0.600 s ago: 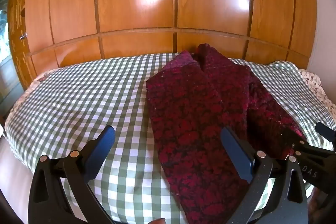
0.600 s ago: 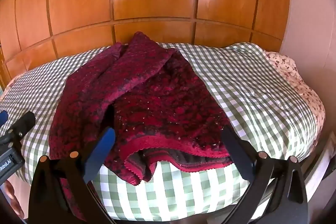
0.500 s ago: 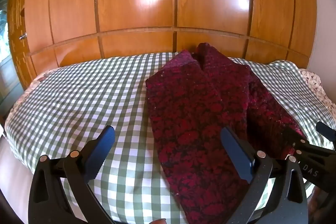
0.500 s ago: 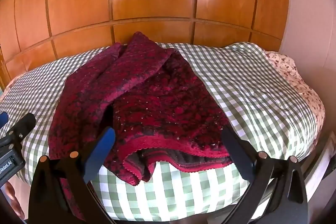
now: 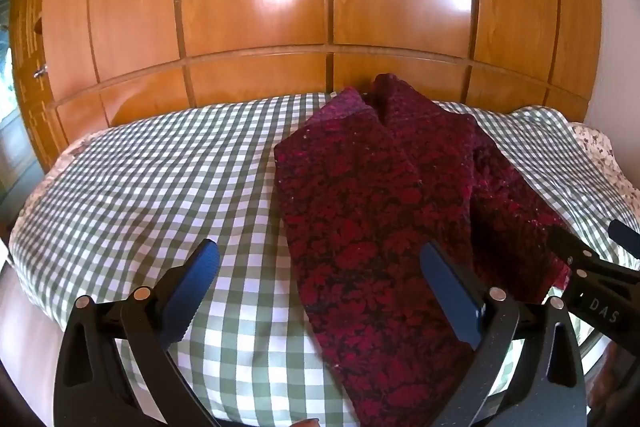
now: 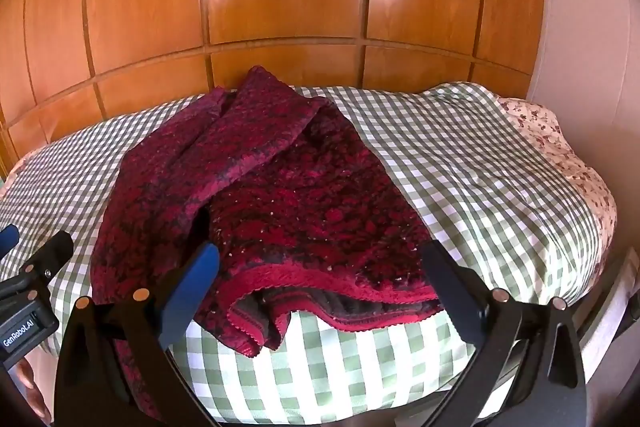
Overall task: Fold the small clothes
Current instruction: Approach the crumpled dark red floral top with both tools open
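Observation:
A dark red flowered garment (image 5: 372,219) lies partly folded on the green checked bed (image 5: 160,187), running from the far edge to the near edge. In the right wrist view the same garment (image 6: 288,203) shows its rumpled red hem nearest me. My left gripper (image 5: 320,279) is open above the garment's near left part, touching nothing. My right gripper (image 6: 320,279) is open too, hovering just before the hem with nothing between its fingers. Each gripper shows at the edge of the other's view: the right gripper (image 5: 596,267) and the left gripper (image 6: 28,275).
A glossy wooden wardrobe wall (image 5: 320,7) rises right behind the bed. A flowered pillow or sheet (image 6: 560,147) lies at the bed's right end, next to a pale wall (image 6: 584,27). Bare checked cover spreads left of the garment.

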Demonstrator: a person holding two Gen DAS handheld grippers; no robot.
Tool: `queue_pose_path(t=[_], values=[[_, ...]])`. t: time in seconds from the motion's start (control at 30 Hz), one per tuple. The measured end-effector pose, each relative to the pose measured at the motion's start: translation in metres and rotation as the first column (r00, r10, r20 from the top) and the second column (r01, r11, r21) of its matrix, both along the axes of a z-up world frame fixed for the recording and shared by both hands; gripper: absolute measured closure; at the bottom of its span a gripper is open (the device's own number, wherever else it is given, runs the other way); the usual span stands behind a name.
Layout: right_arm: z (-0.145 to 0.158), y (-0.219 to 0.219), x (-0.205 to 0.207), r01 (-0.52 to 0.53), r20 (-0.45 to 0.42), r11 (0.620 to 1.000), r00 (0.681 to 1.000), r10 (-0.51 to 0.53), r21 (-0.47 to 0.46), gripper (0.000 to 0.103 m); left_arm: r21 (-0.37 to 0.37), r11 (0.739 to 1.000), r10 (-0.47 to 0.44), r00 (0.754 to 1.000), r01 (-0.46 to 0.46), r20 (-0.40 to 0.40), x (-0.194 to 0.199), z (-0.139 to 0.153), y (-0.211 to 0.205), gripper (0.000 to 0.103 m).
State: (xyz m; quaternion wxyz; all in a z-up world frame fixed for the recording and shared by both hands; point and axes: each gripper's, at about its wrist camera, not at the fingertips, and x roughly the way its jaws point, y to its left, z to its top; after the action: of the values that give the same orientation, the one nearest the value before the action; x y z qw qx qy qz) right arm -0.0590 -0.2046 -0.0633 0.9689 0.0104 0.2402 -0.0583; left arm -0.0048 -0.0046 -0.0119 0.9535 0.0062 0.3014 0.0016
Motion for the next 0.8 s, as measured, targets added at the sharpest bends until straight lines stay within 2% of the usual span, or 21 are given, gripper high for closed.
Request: queue_pose_path(t=[0.8], values=[[-0.0026,-0.0011,-0.0005,-0.002,-0.003,1.0,1.0,0.002,0.008,0.002,0.007,0.999,-0.038,0.998,0.038,-0.049,0.0019,-0.0089,-0.0087,0.003]])
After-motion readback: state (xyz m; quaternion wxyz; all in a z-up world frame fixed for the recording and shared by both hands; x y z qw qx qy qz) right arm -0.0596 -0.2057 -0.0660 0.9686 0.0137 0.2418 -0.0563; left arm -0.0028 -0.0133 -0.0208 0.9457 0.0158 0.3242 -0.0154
